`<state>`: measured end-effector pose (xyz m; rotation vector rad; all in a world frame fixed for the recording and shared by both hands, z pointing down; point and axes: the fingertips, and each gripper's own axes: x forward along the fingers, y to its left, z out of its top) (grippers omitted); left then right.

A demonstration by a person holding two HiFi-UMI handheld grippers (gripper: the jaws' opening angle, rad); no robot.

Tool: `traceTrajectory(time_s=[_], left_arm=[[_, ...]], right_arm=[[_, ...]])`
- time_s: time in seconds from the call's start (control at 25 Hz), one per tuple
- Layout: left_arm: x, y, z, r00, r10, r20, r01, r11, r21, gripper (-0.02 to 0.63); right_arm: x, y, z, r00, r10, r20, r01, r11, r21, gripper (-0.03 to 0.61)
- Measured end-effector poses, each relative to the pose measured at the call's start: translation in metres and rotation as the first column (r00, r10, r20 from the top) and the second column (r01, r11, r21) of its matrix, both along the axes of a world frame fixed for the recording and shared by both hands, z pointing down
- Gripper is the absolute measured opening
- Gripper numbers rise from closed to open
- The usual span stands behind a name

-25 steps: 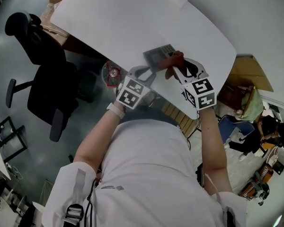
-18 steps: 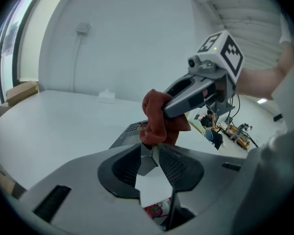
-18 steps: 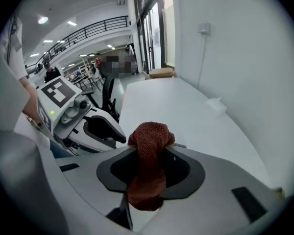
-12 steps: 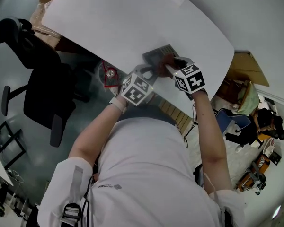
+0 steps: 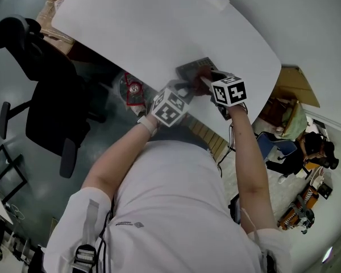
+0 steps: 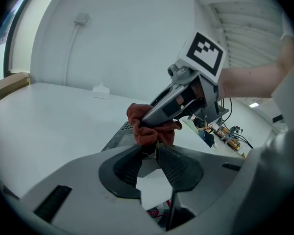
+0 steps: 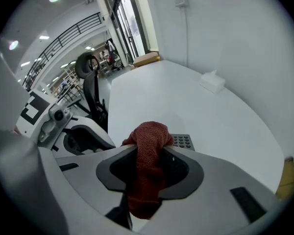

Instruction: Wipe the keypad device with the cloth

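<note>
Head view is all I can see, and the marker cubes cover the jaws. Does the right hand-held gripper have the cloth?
Observer: Yes. In the right gripper view the right hand-held gripper is shut on the red cloth, which hangs down between its jaws.
Operator: And the left one, is it empty?
Observer: No. The left gripper view shows the left hand-held gripper pinching the near edge of the keypad device, just below where the cloth is pressed.
</note>
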<state>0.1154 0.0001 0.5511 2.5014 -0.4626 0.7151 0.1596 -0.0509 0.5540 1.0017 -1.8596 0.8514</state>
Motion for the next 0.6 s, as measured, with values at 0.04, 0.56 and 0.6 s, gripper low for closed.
traceTrajectory(time_s=[0.04, 0.56, 0.6], left_arm=[[0.000, 0.000, 0.000, 1.000, 0.003, -0.005, -0.003, 1.000, -0.002, 0.112], [0.001, -0.002, 0.002, 0.997, 0.036, -0.063, -0.038, 0.999, -0.029, 0.112], [0.001, -0.002, 0.002, 0.997, 0.033, -0.063, -0.035, 0.999, -0.029, 0.112]], right_arm=[[0.001, -0.001, 0.001, 1.000, 0.013, 0.007, -0.013, 1.000, -0.012, 0.123], [-0.004, -0.013, 0.011, 0.998, -0.025, -0.065, 0.014, 0.985, -0.169, 0.124], [-0.005, -0.013, 0.012, 0.997, -0.035, -0.071, 0.021, 0.984, -0.179, 0.124]])
